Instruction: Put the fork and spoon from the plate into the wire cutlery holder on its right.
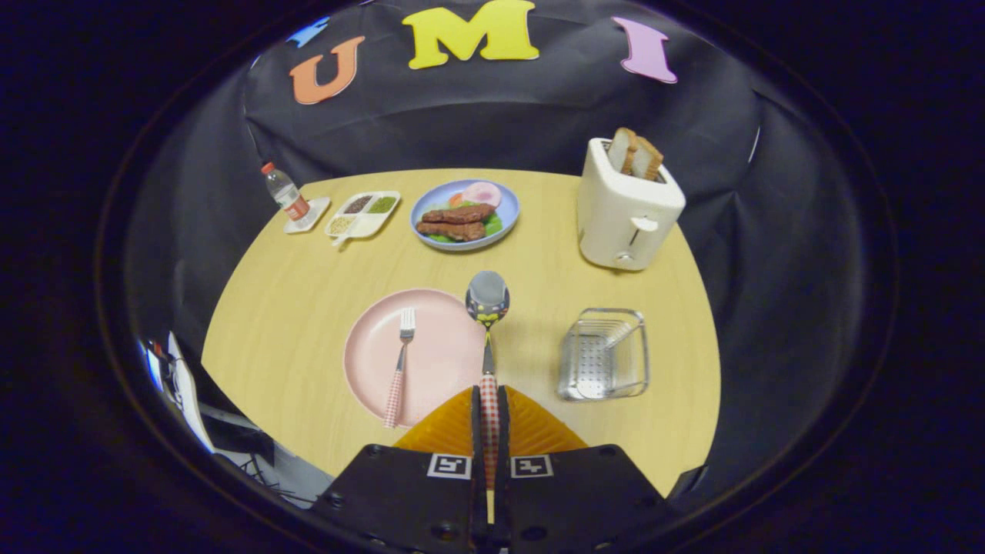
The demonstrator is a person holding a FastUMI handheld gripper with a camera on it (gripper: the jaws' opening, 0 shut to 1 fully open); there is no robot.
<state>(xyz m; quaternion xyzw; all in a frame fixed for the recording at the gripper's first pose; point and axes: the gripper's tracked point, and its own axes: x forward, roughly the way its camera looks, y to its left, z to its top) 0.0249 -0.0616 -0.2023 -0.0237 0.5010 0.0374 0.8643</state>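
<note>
The gripper (489, 400) has its two orange fingers (442, 431) pressed together on the red-and-white checked handle of the spoon (487, 323), so the jaws are closed on it. The spoon has a shiny steel bowl and a thin metal neck that widens into the checked grip. Its long axis runs straight ahead along the fingers, bowl pointing away from them and handle end lost between them. The bowl sits just ahead of the fingertips, beside the right rim of the pink plate (435, 323).

The fork (399, 369) lies on that plate, ahead of the fingers and to their left. It has the same checked handle and steel tines; it lies nearly parallel to the spoon, tines pointing away, handle end overhanging the plate's near rim.

The wire cutlery holder (606, 355) stands on the wooden table (292, 308) ahead and to the right of the fingers, well apart from the plate. Beyond it stands a white toaster (627, 208) with bread slices in it.
</note>
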